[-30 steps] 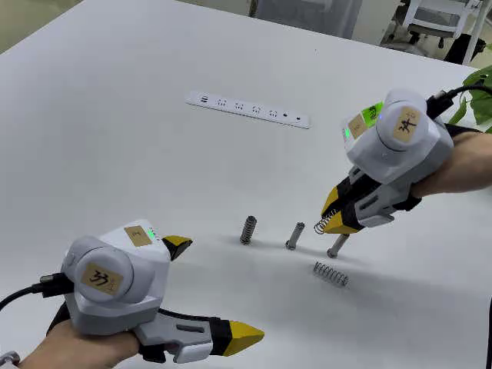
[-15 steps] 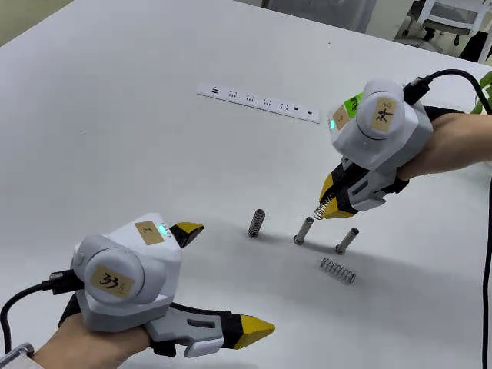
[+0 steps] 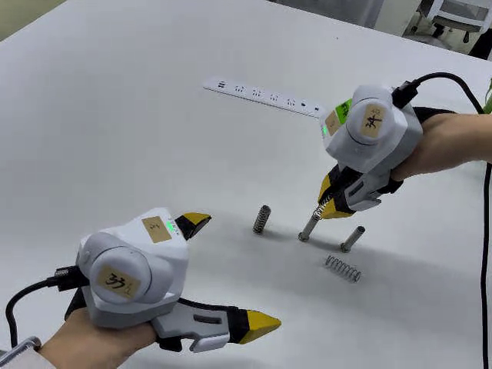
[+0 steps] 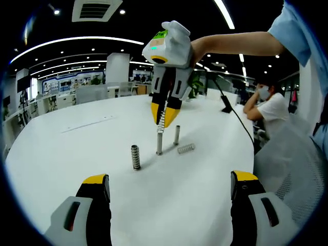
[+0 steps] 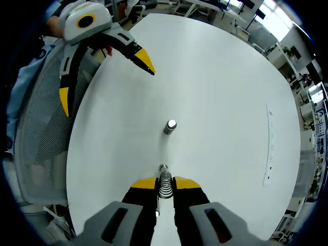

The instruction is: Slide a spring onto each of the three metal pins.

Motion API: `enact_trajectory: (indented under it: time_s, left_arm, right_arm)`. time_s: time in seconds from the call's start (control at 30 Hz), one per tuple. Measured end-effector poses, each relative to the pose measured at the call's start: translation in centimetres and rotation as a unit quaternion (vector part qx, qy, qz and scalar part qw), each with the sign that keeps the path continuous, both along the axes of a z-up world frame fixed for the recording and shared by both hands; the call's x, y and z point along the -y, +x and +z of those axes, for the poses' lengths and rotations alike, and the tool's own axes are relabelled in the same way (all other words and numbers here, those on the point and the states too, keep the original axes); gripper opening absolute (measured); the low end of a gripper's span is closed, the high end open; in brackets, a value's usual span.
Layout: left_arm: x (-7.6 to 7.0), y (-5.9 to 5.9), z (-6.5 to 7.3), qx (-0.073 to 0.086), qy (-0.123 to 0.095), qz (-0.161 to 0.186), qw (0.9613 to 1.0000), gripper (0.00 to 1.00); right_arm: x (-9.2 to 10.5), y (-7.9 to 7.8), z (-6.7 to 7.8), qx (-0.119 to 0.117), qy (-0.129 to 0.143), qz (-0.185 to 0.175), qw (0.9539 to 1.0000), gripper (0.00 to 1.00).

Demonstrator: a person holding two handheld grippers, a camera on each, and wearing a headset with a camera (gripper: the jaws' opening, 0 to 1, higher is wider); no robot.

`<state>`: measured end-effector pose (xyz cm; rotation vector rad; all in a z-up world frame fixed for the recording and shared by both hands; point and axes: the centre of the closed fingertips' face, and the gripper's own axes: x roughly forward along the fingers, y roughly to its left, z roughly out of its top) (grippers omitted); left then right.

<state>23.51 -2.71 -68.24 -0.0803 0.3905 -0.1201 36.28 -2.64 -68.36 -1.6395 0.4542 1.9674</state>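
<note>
Three metal pins stand on the white table. The left pin (image 3: 262, 219) (image 4: 135, 157) wears a spring. My right gripper (image 3: 329, 207) (image 5: 165, 184) is shut on a second spring (image 3: 320, 208) (image 4: 161, 122) (image 5: 164, 184), whose lower end meets the top of the middle pin (image 3: 308, 228) (image 4: 159, 144). The right pin (image 3: 353, 238) (image 4: 177, 135) is bare. A loose spring (image 3: 342, 268) (image 4: 186, 148) lies flat in front of it. My left gripper (image 3: 231, 273) (image 4: 169, 184) is open near the table's front edge, well short of the pins, holding nothing.
A white power strip (image 3: 265, 95) (image 5: 270, 146) lies at the back of the table. A black cable (image 3: 487, 231) trails from the right gripper along the right side. A seated person (image 4: 264, 110) is at a far desk in the left gripper view.
My right gripper has carried its spring leftward from above the right pin to the top of the middle pin. The left gripper has stayed open and about where it was.
</note>
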Motion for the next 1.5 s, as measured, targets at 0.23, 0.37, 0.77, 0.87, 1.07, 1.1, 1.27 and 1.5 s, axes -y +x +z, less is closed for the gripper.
enact_trajectory:
  time_s: [0.23, 0.37, 0.77, 0.87, 1.07, 1.1, 1.27, 1.5]
  left_arm:
    - [0.1, -0.2, -0.3, -0.005, -0.009, 0.002, 0.9999, 1.0]
    - [0.1, -0.3, -0.5, -0.007, -0.01, 0.002, 0.9999, 1.0]
    - [0.0, -0.4, -0.7, -0.01, -0.017, 0.004, 0.9998, 0.99]
    - [0.1, -0.4, -0.7, -0.01, -0.02, 0.004, 0.9997, 0.99]
    - [0.0, -0.5, -0.9, -0.013, -0.02, 0.004, 0.9997, 0.99]
    - [-0.1, -0.5, -0.9, -0.014, -0.02, 0.004, 0.9997, 0.99]
    - [-0.2, -0.5, -0.9, -0.011, -0.023, 0.006, 0.9996, 0.99]
    - [-0.1, -0.5, -1.2, -0.014, -0.026, 0.004, 0.9996, 0.99]
  right_arm:
    - [0.1, -0.1, -0.4, 0.004, -0.007, 0.007, 0.9999, 0.12]
    - [0.1, -0.1, -0.6, 0.007, -0.009, 0.01, 0.9999, 0.12]
    - [-0.1, -0.2, -2.2, 0.014, -0.031, 0.018, 0.9993, 0.13]
    - [0.0, -0.2, -2.8, 0.014, -0.035, 0.019, 0.9991, 0.13]
    - [-0.2, -0.1, -3.6, 0.016, -0.039, 0.022, 0.9989, 0.13]
    - [-0.1, -0.1, -3.9, 0.016, -0.042, 0.022, 0.9987, 0.13]
    - [-0.1, -0.3, -4.5, 0.016, -0.045, 0.024, 0.9986, 0.13]
    - [0.2, -0.4, -5.2, 0.014, -0.05, 0.022, 0.9984, 0.13]
